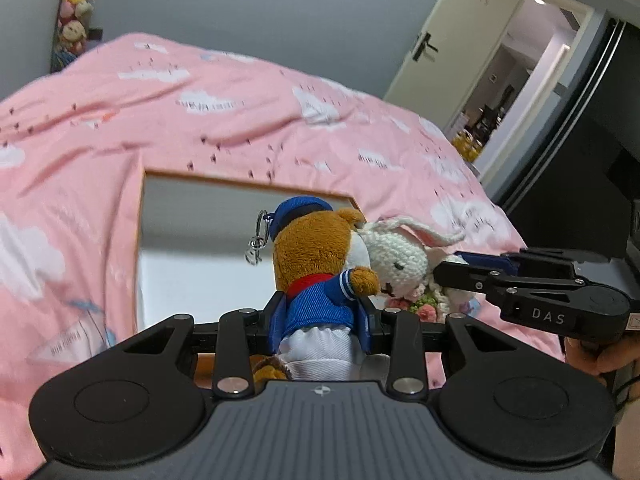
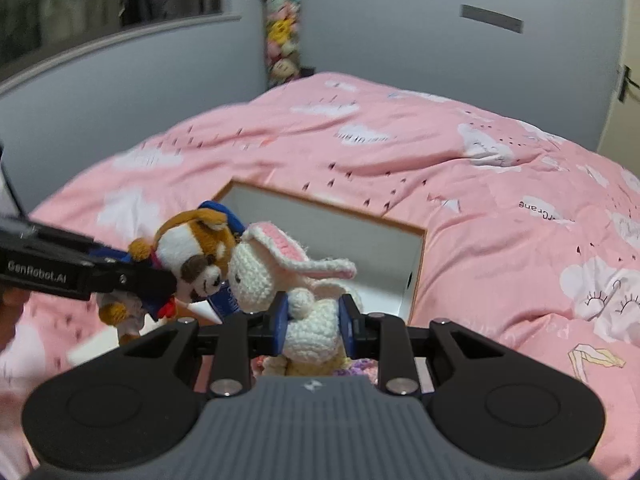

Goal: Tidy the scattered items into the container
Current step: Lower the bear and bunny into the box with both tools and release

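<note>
My left gripper (image 1: 322,314) is shut on a brown plush dog (image 1: 316,264) in a blue sailor suit and cap, with a key ring at its head. My right gripper (image 2: 314,320) is shut on a white crocheted rabbit (image 2: 280,276) with pink ears. Both toys are held upright above a white box with a wooden rim (image 1: 176,216), which also shows in the right wrist view (image 2: 340,232). The toys' heads touch. The right gripper also appears in the left wrist view (image 1: 444,272), and the left gripper appears in the right wrist view (image 2: 160,288).
The box sits on a bed with a pink cloud-print quilt (image 1: 240,120). A column of hanging plush toys (image 2: 282,36) is in the room's corner. An open door (image 1: 448,40) stands at the right. Grey walls lie behind the bed.
</note>
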